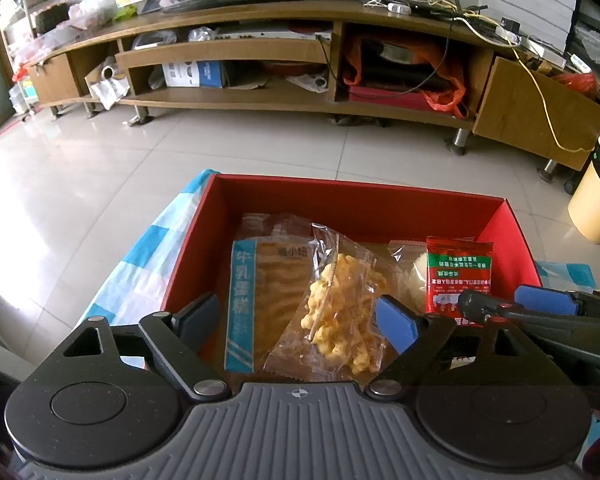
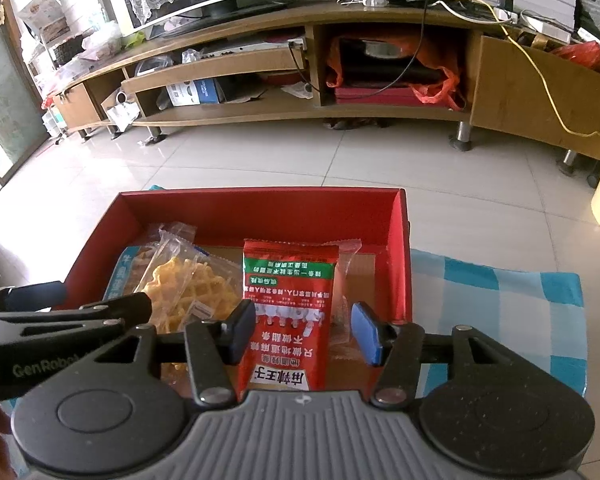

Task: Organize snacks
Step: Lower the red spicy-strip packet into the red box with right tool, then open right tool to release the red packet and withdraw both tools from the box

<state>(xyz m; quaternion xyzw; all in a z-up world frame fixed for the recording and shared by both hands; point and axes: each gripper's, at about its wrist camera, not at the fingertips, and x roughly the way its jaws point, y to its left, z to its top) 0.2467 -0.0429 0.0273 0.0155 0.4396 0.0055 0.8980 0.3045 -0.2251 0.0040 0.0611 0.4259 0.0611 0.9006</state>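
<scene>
Both grippers spread over red box point(image 1: 352, 204): left gripper point(image 1: 300, 320) clear of twist-snack bag point(image 1: 340, 304), right gripper point(image 2: 304, 332) straddling red packet point(image 2: 288, 304) by box's right wall; lift straight out, don't snag packets.

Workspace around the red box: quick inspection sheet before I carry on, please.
Surface: blue-checked cloth under the red box, tiled floor beyond.
Job's things: in the box, cake pack, yellow twists bag, red sachet, clear-wrapped bun.
Clutter: nothing seen on the cloth.
Grippers: left gripper open over the twists; right gripper open, sachet between its pads, right pad clear of it.
Cables: yellow cable hanging off the TV stand.
Surroundings: bin at right, cluttered shelves.
</scene>
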